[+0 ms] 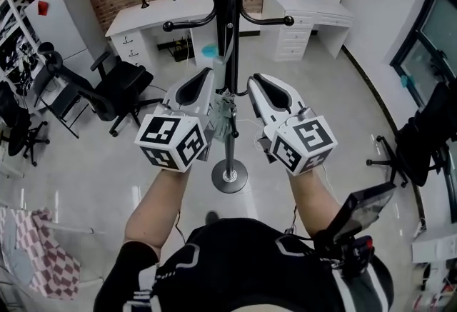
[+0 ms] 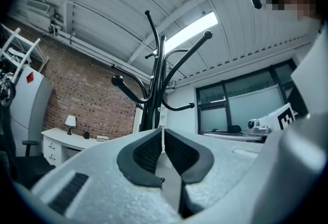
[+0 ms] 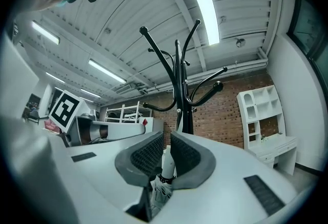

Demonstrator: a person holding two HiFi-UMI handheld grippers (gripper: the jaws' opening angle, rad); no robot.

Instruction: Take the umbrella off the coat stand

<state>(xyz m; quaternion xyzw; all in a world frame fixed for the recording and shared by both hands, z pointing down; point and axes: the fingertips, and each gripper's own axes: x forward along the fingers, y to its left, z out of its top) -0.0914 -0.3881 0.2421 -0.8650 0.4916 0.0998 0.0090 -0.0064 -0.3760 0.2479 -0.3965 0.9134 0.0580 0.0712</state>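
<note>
A black coat stand [image 1: 230, 32] with curved hooks rises from a round base [image 1: 229, 176] right in front of me. A folded grey-white umbrella [image 1: 225, 118] hangs beside its pole, between my two grippers. My right gripper [image 1: 253, 79] is shut on the umbrella's white handle [image 3: 167, 162], and the bunched canopy [image 3: 160, 191] shows below the pads. My left gripper [image 1: 208, 73] sits against the pole's left side. In the left gripper view its jaws [image 2: 163, 133] are shut, with only a thin pale sliver between the pads. The hooks [image 2: 154, 89] [image 3: 179, 84] loom above both grippers.
Black office chairs [image 1: 118, 86] stand at the left and another [image 1: 418, 139] at the right. A white desk [image 1: 161, 21] and white drawers [image 1: 310, 25] line the brick back wall. A checkered cloth [image 1: 43, 253] lies at lower left. A window [image 1: 428, 39] is at the right.
</note>
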